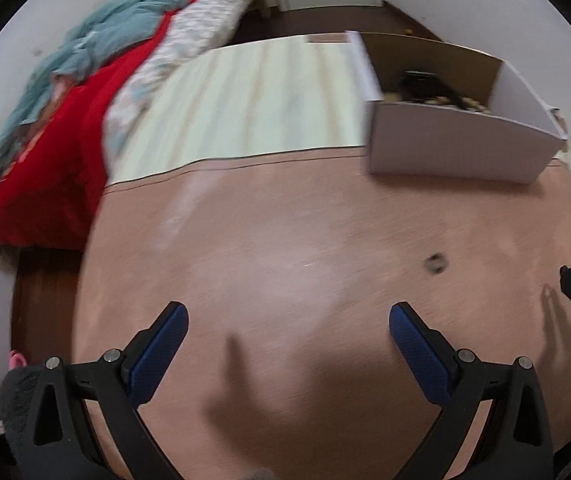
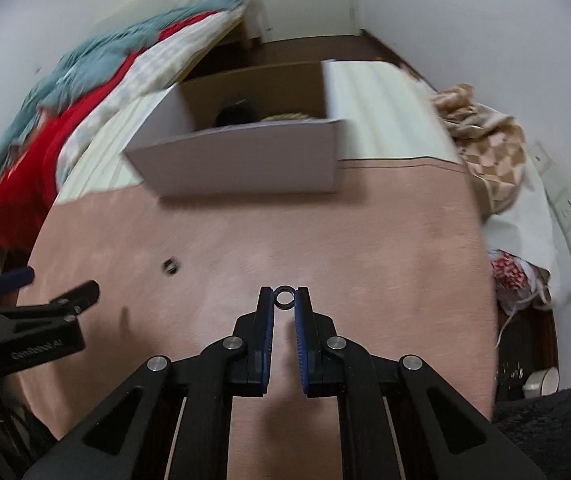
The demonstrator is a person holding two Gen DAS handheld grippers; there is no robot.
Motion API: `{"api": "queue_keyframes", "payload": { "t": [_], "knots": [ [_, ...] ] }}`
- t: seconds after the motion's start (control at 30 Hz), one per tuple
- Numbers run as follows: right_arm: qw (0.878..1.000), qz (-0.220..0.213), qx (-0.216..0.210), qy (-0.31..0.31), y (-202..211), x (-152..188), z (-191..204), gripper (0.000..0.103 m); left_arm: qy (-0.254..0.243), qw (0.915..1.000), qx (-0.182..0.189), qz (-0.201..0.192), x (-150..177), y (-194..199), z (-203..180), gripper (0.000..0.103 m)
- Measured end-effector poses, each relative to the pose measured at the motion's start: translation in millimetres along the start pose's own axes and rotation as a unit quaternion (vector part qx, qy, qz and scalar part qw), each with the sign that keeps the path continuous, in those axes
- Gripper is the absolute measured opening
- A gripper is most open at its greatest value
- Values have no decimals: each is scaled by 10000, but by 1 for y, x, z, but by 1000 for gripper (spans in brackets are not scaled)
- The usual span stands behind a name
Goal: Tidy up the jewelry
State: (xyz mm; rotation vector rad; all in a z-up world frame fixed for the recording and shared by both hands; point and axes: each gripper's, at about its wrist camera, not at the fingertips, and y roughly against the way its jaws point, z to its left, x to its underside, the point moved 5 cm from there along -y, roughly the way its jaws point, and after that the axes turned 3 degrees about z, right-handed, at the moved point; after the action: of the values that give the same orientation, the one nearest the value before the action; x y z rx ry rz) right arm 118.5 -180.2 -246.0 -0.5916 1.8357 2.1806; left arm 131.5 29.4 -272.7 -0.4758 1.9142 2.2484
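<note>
Blurrily, right gripper [image 2: 284, 300] jaws pinch a ring [image 2: 284, 298] — left gripper [image 1: 287, 322] jaws apart — box [image 2: 245, 164] contents indistinct.

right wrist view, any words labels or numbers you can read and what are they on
One faint grey print on the black body of the left gripper: too blurred to read for sure.
White box: no print shows.
Small ring held by the right gripper: no marking shows.
Nothing else carries text.
</note>
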Motion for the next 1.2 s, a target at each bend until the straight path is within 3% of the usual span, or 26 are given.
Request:
{"api": "queue_keyframes", "payload": {
  "t": [0.13,0.17,0.23,0.3,0.4,0.57,0.7,0.73,0.8,0.87,1.17,1.2],
  "knots": [
    [9996,-3,114,-271,0,1,-25,10,-200,9993,323,67,-8,-7,-31,102],
    [9994,15,131,-311,-1,2,-28,0,-252,9988,411,76,-9,-9,-38,102],
    [9992,3,150,-376,0,2,-33,0,-330,9981,525,68,-10,-12,-48,98],
    [9991,-21,159,-391,1,1,-36,0,-392,9974,605,53,-10,-13,-55,71],
    [9991,-11,134,-393,0,1,-37,0,-415,9962,768,26,-9,-13,-61,41],
    [9971,-14,-199,-733,3,-3,-46,0,-551,9949,838,-92,-12,-10,-70,9],
    [9959,97,-169,-888,1,-4,-56,4,-537,9951,818,-148,-14,-11,-71,8],
    [9957,148,-116,-902,-2,-3,-58,8,-528,9952,816,-146,-13,-11,-70,8],
    [9956,213,-57,-911,-7,0,-59,26,-504,9954,799,-138,-13,-11,-65,7],
    [9957,239,47,-891,-10,1,-60,32,-452,9956,807,-116,-9,-9,-61,1],
    [9965,357,573,-499,-28,0,-55,32,-276,9955,908,-20,-3,-11,-40,1],
    [9967,349,628,-382,-30,0,-52,22,-218,9952,949,-14,-3,-10,-36,1]
  ]
}}
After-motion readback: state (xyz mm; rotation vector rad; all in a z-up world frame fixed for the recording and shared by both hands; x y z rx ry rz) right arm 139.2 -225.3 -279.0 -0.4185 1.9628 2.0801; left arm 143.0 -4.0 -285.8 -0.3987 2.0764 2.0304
